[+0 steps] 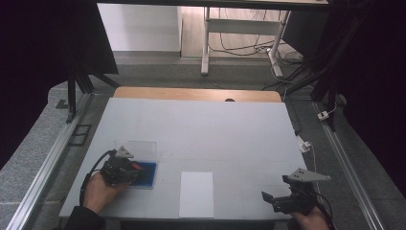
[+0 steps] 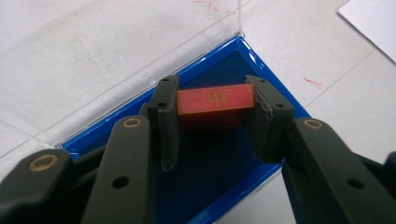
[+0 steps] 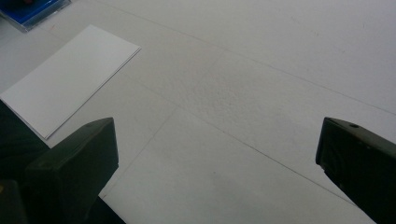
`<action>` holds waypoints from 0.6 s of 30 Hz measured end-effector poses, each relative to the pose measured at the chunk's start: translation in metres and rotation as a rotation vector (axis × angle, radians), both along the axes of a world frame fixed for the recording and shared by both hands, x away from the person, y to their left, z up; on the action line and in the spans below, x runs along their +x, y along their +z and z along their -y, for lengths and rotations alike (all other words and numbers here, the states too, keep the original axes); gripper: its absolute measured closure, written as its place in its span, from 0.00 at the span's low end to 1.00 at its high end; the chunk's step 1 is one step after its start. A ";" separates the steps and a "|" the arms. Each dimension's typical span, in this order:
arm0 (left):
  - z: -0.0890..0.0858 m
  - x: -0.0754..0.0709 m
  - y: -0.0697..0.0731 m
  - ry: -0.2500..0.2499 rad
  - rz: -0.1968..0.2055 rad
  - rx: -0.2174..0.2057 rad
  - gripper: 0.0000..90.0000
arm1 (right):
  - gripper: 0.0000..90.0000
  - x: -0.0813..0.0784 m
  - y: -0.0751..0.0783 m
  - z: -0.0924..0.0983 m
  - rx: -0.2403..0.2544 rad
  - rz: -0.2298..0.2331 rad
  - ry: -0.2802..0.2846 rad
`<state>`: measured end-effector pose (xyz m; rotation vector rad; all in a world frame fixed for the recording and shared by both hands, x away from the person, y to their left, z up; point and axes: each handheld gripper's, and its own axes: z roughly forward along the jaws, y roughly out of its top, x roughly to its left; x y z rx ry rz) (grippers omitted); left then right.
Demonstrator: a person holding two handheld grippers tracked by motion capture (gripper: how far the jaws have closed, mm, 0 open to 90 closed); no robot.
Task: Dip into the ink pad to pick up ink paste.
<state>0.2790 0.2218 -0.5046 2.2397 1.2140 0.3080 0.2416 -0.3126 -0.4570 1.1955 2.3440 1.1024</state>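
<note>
Glossy blue tray — matt tongs (black)

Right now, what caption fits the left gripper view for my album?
Left gripper clamps a red block inside a blue case.

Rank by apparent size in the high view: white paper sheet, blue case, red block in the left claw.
1. White paper sheet.
2. Blue case, partly covered by the left claw.
3. Red block, a small sliver here, far smaller than either.
</note>
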 end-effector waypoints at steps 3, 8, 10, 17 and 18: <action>-0.001 0.000 0.000 -0.005 0.006 -0.003 0.65 | 0.00 0.000 0.000 0.000 0.000 0.001 0.001; -0.002 0.000 0.002 -0.002 0.005 -0.032 0.64 | 0.00 0.000 0.000 0.000 0.001 0.001 0.002; -0.005 -0.002 0.006 0.006 0.024 -0.051 0.64 | 0.00 0.000 0.000 0.000 0.001 0.001 0.003; -0.009 -0.006 0.010 0.017 0.044 -0.058 0.64 | 0.00 0.000 0.000 0.000 0.001 0.001 0.004; -0.009 -0.006 0.011 0.016 0.045 -0.052 0.64 | 0.00 0.000 0.000 0.000 0.000 0.002 0.004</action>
